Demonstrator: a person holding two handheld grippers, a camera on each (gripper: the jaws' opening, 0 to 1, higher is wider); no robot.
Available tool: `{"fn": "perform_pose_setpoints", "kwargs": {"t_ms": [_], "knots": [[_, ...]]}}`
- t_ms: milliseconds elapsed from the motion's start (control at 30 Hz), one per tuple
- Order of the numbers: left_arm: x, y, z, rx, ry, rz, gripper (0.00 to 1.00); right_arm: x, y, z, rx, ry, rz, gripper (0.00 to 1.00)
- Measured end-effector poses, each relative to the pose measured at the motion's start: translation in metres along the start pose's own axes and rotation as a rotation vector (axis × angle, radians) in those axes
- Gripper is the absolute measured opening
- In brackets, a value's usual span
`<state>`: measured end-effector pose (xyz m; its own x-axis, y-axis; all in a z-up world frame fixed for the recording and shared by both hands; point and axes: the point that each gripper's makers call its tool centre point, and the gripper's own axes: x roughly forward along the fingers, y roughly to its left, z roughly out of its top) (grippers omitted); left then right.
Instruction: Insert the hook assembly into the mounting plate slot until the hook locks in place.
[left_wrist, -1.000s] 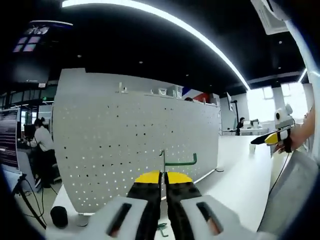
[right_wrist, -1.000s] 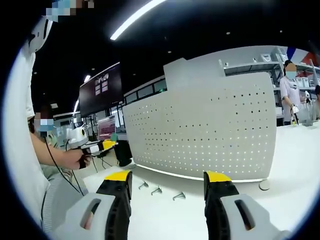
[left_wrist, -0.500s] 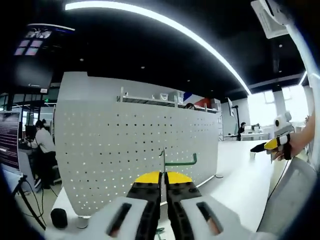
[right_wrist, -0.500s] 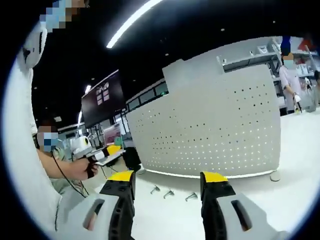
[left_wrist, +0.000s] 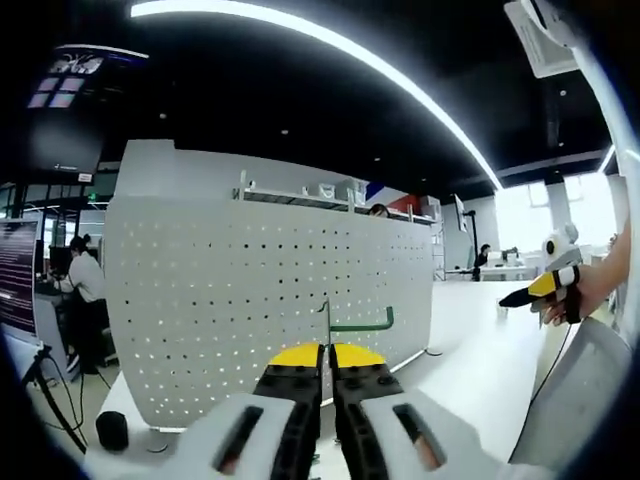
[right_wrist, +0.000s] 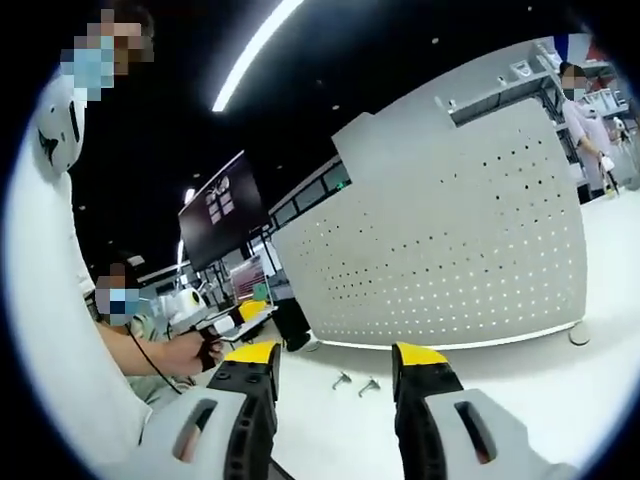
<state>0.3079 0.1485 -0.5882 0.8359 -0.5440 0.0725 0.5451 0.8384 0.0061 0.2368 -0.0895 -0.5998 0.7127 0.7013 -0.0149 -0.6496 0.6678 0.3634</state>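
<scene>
Left gripper view: the left gripper (left_wrist: 322, 362) was clamped on the green hook (left_wrist: 356, 322), jaws together on its upright stem, its arm lying across the face of the perforated mounting plate (left_wrist: 200, 300).
Change, left: against the plate, the hook held the same place as a second before; the plate's lower edge and the black cylinder (left_wrist: 111, 430) at its left foot sat lower in view. Judgement: a small camera lift, insertion not yet begun.
Right gripper view: the right gripper (right_wrist: 335, 362) stood apart, jaws holding nothing.
Change, right: the plate appeared more tilted, a roll of the hand.
Count, plates: one.
Count, held hooks: one.
Count, spare hooks (right_wrist: 356, 384): at least two, on the table (right_wrist: 520, 380) before the plate.
</scene>
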Motion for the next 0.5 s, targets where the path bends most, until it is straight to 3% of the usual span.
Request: {"fn": "perform_pose_setpoints", "kwargs": {"t_ms": [500], "knots": [[0.02,-0.042,0.004,-0.022,0.011,-0.06,0.02,0.027,0.019,0.015,-0.022,-0.036,0.058,0.36]]}}
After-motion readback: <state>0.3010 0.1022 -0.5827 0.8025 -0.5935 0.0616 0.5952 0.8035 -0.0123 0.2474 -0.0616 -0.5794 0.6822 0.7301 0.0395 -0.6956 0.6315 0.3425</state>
